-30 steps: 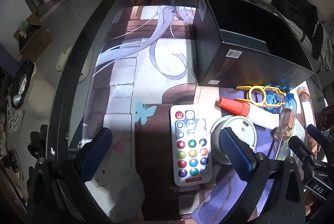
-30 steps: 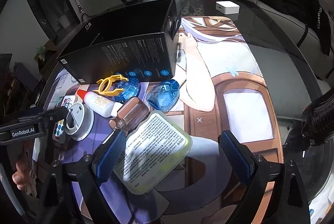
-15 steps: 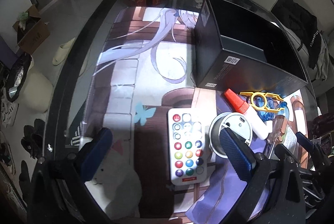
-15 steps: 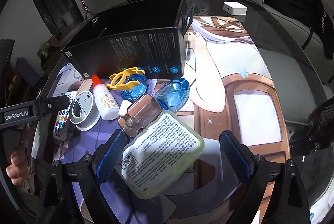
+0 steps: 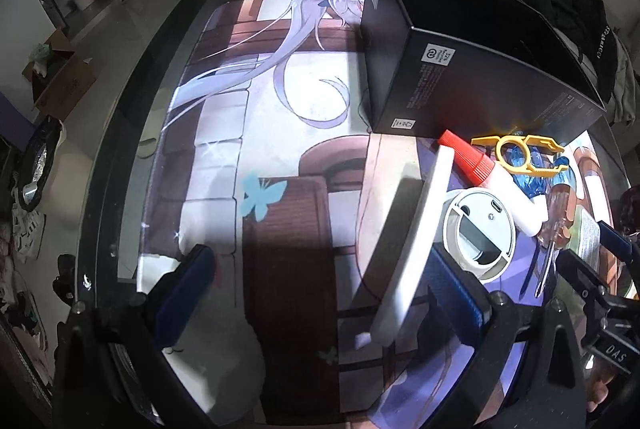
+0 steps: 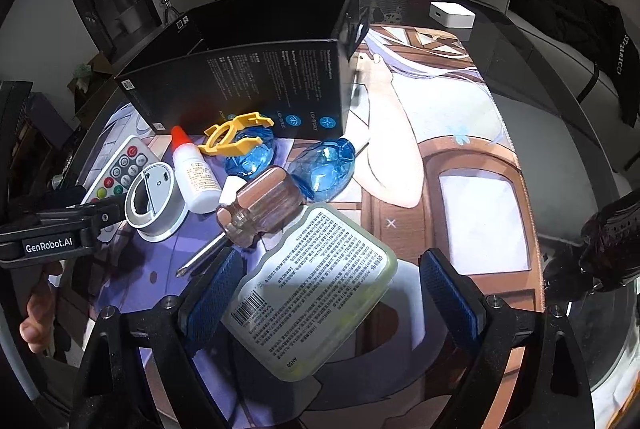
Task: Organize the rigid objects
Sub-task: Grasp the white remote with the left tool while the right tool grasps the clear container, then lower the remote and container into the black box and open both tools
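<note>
Remote control (image 5: 412,241), one, is tilting on edge against the left gripper's (image 5: 316,293) spread fingers; right gripper's (image 6: 332,293) fingers are closing around one yellowish pack (image 6: 316,293), two blue pieces (image 6: 324,165) lying beyond.

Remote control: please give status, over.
Left gripper jaws open; remote control tipped up on edge between them, ungripped. Right gripper jaws closing, labelled pack between them, untouched. Round white device close beside remote.

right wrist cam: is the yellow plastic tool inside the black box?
No. The yellow plastic tool lies outside on the mat, propped on a blue clear piece in front of the black box.
</note>
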`<action>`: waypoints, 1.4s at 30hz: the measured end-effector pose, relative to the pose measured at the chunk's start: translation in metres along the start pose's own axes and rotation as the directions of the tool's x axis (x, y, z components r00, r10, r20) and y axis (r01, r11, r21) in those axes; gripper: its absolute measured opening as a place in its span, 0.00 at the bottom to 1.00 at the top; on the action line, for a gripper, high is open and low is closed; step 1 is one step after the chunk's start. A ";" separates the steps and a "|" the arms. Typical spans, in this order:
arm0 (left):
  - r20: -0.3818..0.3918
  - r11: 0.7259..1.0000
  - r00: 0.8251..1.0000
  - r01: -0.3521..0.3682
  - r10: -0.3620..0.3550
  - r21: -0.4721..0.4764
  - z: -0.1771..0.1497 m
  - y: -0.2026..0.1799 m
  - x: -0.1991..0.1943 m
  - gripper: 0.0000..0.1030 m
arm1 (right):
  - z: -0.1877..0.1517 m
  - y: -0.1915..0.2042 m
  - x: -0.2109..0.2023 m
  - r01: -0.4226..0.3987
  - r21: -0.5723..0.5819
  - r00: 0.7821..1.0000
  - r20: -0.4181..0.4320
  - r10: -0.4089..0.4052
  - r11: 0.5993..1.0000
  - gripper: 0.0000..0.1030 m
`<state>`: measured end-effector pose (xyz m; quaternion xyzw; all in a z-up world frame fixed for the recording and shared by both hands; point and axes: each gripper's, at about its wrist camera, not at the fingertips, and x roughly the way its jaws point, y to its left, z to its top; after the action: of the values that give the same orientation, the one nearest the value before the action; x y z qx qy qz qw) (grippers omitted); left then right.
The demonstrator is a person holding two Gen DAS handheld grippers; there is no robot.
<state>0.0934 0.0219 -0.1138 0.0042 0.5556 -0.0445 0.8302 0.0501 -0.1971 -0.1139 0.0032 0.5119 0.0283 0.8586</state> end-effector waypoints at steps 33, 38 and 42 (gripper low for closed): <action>0.150 0.988 0.988 0.014 -0.037 0.151 -0.002 -0.031 -0.053 0.37 | 0.001 0.010 -0.024 -0.035 -0.106 0.997 0.062 0.042 0.994 0.55; 0.318 0.986 0.947 -0.009 -0.045 0.169 -0.003 -0.036 -0.092 0.37 | 0.007 0.011 -0.050 -0.044 -0.095 0.981 0.186 0.061 0.995 0.55; 0.458 0.990 0.887 -0.016 -0.049 0.138 -0.002 -0.034 -0.122 0.37 | 0.012 0.014 -0.078 -0.033 -0.091 0.935 0.350 0.063 0.995 0.55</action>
<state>0.0427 -0.0038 -0.0005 0.0459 0.3386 -0.0896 0.9355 0.0232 -0.1870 -0.0388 -0.0153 0.3479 0.0696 0.9348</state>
